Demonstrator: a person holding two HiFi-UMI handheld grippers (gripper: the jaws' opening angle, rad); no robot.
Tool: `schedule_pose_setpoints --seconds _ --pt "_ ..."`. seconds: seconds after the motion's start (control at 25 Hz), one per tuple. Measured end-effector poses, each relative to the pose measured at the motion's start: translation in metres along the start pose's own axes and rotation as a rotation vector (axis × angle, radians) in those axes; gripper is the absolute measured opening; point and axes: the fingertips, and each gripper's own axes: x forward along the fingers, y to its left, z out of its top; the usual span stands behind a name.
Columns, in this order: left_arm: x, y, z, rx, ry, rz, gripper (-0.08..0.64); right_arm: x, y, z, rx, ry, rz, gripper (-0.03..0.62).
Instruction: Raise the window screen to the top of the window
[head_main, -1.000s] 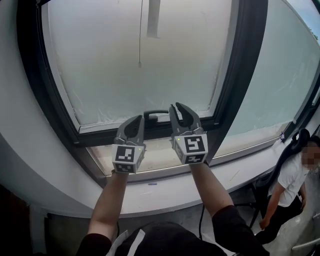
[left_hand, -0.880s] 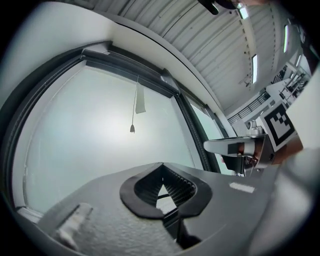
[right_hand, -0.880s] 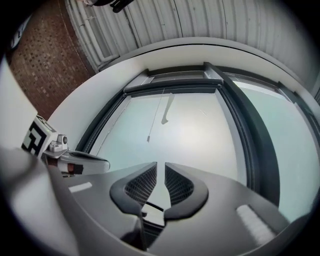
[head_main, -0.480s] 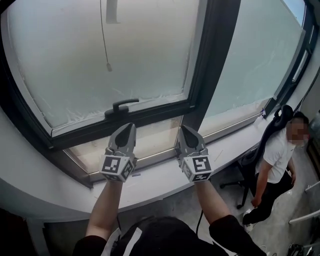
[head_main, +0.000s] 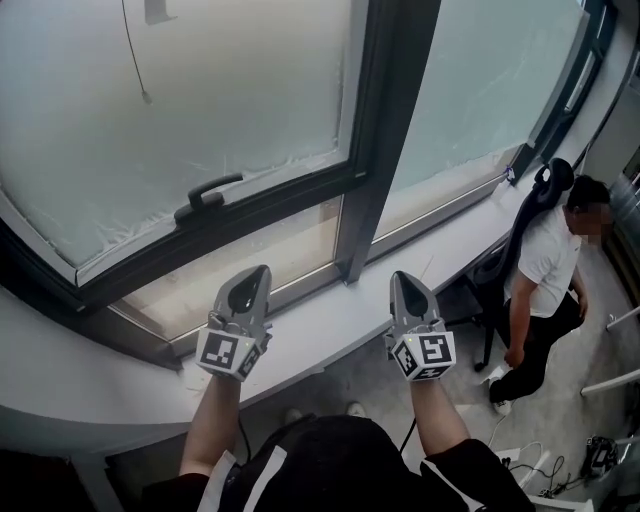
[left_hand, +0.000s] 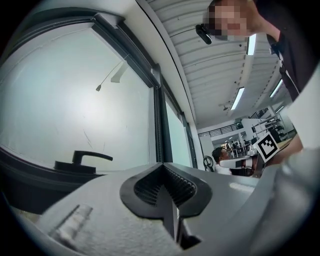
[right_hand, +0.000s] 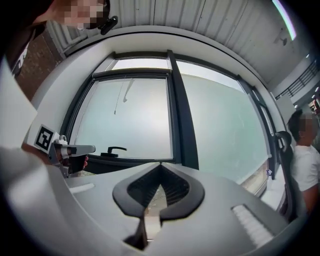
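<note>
Window screen (head_main: 180, 110) is seen drawn down over the left pane. Its dark handled bottom bar (head_main: 205, 193) sits low, just above a strip of bare glass. Left gripper (head_main: 260, 270) is held closed and empty near the white sill (head_main: 320, 335), apart from the bar. The jaws of the right gripper (head_main: 402, 278) have just been closing and now meet, with nothing between them. A dark mullion (head_main: 385, 130) bounds the pane on its right. A person (head_main: 550, 260) is seen at far right, well apart.
</note>
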Motion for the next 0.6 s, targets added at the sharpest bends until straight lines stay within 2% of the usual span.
schedule_pose_setpoints --seconds 0.32,0.44,0.6 --pt "-0.011 -0.019 -0.014 -0.073 -0.012 -0.047 0.003 -0.054 -0.007 -0.017 -0.015 0.052 -0.121 0.006" --pt "-0.013 -0.029 -0.018 -0.09 -0.013 -0.063 0.005 -0.071 -0.009 -0.013 -0.013 0.036 -0.147 0.005" --pt "-0.02 -0.047 -0.014 -0.103 -0.014 -0.034 0.003 -0.097 -0.02 -0.005 -0.001 0.011 -0.142 0.005"
